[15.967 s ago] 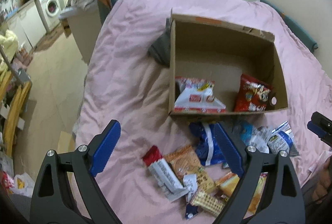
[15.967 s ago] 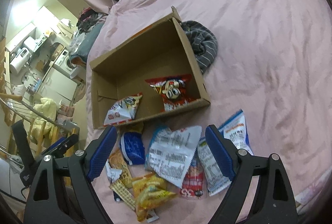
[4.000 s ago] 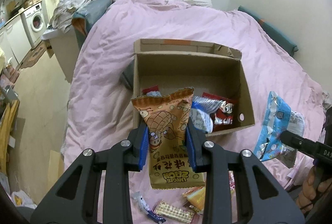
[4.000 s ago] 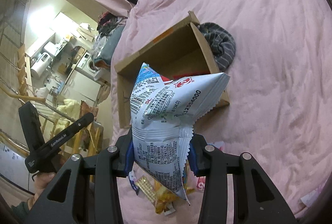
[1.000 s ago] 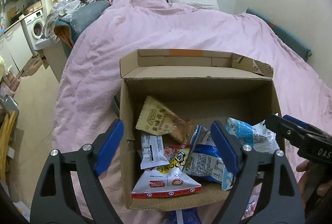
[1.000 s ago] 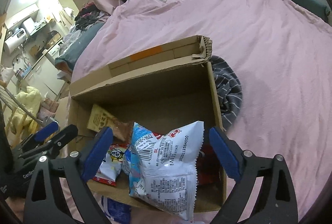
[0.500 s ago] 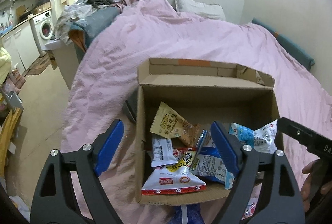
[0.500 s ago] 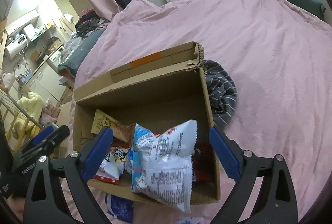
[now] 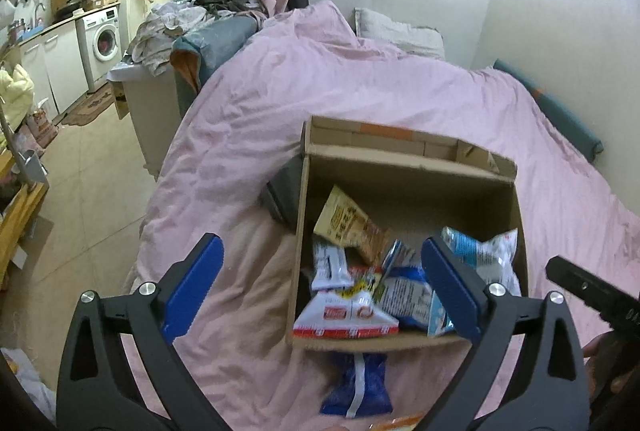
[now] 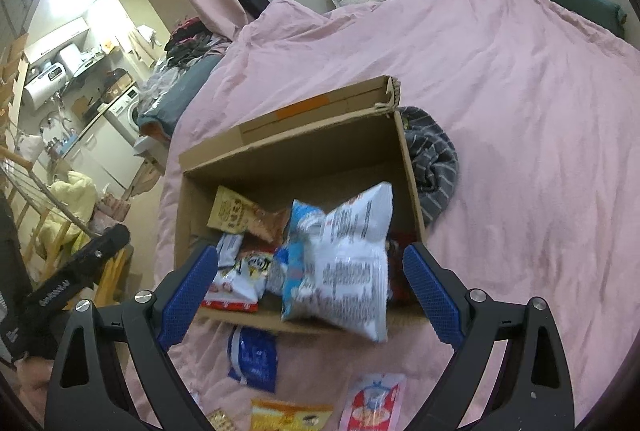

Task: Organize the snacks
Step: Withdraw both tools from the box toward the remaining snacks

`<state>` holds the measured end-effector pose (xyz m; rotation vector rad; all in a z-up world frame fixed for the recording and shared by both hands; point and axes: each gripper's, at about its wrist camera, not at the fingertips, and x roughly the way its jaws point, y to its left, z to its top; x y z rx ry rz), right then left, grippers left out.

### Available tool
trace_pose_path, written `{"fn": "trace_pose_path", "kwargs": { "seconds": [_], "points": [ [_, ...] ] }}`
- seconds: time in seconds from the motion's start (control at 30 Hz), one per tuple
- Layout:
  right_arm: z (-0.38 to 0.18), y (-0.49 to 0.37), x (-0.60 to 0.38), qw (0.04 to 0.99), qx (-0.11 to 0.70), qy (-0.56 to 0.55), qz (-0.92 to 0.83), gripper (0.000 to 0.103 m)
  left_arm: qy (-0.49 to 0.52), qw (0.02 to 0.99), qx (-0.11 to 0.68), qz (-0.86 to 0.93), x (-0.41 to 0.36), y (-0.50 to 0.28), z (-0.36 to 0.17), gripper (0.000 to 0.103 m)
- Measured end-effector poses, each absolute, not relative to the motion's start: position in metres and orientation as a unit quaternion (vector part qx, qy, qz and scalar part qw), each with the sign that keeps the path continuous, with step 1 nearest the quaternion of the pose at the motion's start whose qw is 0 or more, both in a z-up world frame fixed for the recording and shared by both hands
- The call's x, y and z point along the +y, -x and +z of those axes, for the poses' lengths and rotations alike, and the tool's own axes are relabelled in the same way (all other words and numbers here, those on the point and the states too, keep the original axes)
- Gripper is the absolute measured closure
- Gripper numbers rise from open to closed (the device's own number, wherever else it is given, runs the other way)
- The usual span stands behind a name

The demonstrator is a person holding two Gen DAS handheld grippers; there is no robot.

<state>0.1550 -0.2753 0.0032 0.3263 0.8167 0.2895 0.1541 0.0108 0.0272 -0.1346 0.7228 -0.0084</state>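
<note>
An open cardboard box (image 9: 404, 191) stands on the pink bedcover and holds several snack packs. Among them are a yellow packet (image 9: 344, 219) and a big white-and-blue bag (image 10: 344, 251) that leans over the front wall. My left gripper (image 9: 320, 251) hovers above and in front of the box. Its jaws are opening and nothing is between them. My right gripper (image 10: 310, 255) is open and empty, near the same front wall (image 10: 300, 323). On the cover in front of the box lie a blue packet (image 10: 254, 357), an orange pack (image 10: 288, 411) and a red-and-white pack (image 10: 372, 403).
A grey striped cloth (image 10: 432, 167) lies against the box's right side. A pillow (image 9: 400, 31) is at the head of the bed. The bed's left edge drops to a tiled floor (image 9: 80, 183), with a washing machine (image 9: 104, 43) and piled clothes (image 9: 208, 7) beyond.
Both grippers have drawn back and risen from the box, which now looks smaller. The left jaws stand wider. The white-and-blue bag has settled against the front wall.
</note>
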Motion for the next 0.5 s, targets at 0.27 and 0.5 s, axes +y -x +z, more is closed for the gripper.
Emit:
{"fn": "trace_pose_path", "kwargs": {
  "seconds": [0.27, 0.5],
  "points": [
    [0.001, -0.127, -0.274, 0.89, 0.405, -0.151, 0.143, 0.007, 0.037, 0.919, 0.393, -0.009, 0.007, -0.122, 0.013, 0.005],
    [-0.007, -0.106, -0.275, 0.882, 0.423, -0.154, 0.139, 0.007, 0.034, 0.905, 0.425, -0.003, 0.013, -0.094, -0.001, 0.005]
  ]
}}
